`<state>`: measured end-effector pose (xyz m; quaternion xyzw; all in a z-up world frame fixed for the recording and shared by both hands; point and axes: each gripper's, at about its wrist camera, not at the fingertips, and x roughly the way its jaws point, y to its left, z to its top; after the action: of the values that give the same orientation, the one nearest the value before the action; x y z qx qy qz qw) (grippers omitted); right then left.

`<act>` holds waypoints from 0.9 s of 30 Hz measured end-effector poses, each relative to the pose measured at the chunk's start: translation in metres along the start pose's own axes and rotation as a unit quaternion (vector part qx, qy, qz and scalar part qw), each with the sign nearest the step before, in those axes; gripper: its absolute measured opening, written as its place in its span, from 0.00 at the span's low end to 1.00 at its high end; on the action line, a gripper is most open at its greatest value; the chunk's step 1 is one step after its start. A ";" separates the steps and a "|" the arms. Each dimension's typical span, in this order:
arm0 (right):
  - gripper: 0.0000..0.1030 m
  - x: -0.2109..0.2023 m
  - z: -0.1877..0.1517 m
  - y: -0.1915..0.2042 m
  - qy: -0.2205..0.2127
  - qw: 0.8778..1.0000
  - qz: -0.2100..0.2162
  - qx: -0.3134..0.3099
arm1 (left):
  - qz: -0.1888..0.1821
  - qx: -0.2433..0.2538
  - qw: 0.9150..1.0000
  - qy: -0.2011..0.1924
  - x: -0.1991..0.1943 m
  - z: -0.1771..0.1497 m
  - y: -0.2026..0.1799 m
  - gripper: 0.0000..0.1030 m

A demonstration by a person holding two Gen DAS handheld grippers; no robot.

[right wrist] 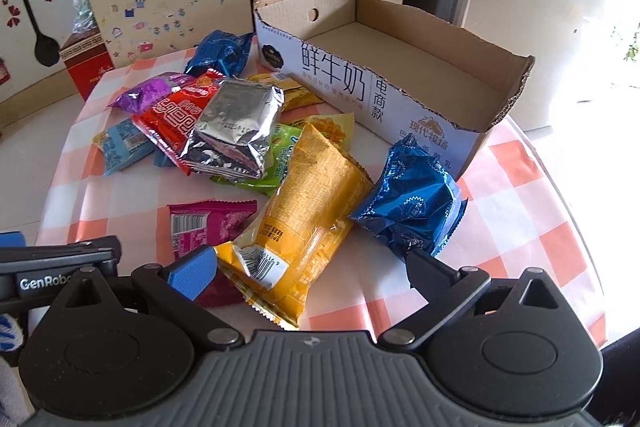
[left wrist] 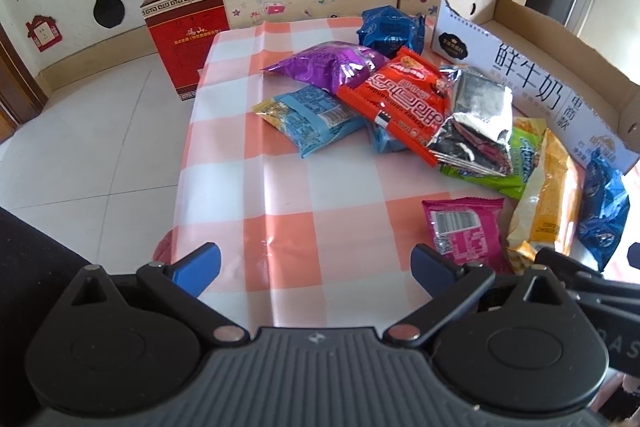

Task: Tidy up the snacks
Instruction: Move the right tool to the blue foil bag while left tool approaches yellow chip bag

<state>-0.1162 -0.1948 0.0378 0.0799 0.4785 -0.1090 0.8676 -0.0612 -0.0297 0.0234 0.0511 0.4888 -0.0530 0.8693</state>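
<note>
Snack packets, loose heap, centre of the right wrist view: yellow packet (right wrist: 308,223) lying lengthwise at lower centre, its near end between the spread fingers of the right claw (right wrist: 312,277); blue foil packet (right wrist: 412,203) just beside it at right; magenta packet (right wrist: 208,227) at lower left; silver packet (right wrist: 236,127) on top of the red packet (right wrist: 176,123) in the upper-left pile, with purple, light-blue and green packets around and beneath.

Cardboard box (right wrist: 400,99), open-topped, upper right of frame, standing on the checked desk (right wrist: 528,195); nothing visible inside it.

Right claw: jaws apart, gripping nothing, poised over the yellow packet's near end.

Left claw (left wrist: 316,265): jaws apart, empty, low in its own frame over bare checked cloth, the heap well ahead at upper right.

Step in hand, as judged: sorting not yet begun; first pick being lined up. Next move likely calls for closing on the yellow packet's end, lifting it clear and carrying it to the box.
</note>
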 end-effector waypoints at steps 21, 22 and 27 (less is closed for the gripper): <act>0.99 -0.003 -0.003 -0.096 0.005 0.978 0.023 0.208 | -0.105 0.038 0.992 -0.055 -0.014 -0.001 -0.032 0.98; 0.99 -0.004 -0.003 -0.099 0.002 0.977 0.021 0.214 | -0.114 0.047 0.990 -0.061 -0.016 -0.001 -0.037 0.98; 0.98 -0.006 -0.005 -0.111 -0.004 0.971 0.024 0.239 | -0.136 0.105 0.982 -0.083 -0.021 -0.004 -0.074 0.97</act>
<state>-0.1532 -0.2994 0.0366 0.2957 0.4331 -0.1994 0.8278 -0.0859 -0.1015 0.0360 0.0711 0.4089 -0.2258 0.8813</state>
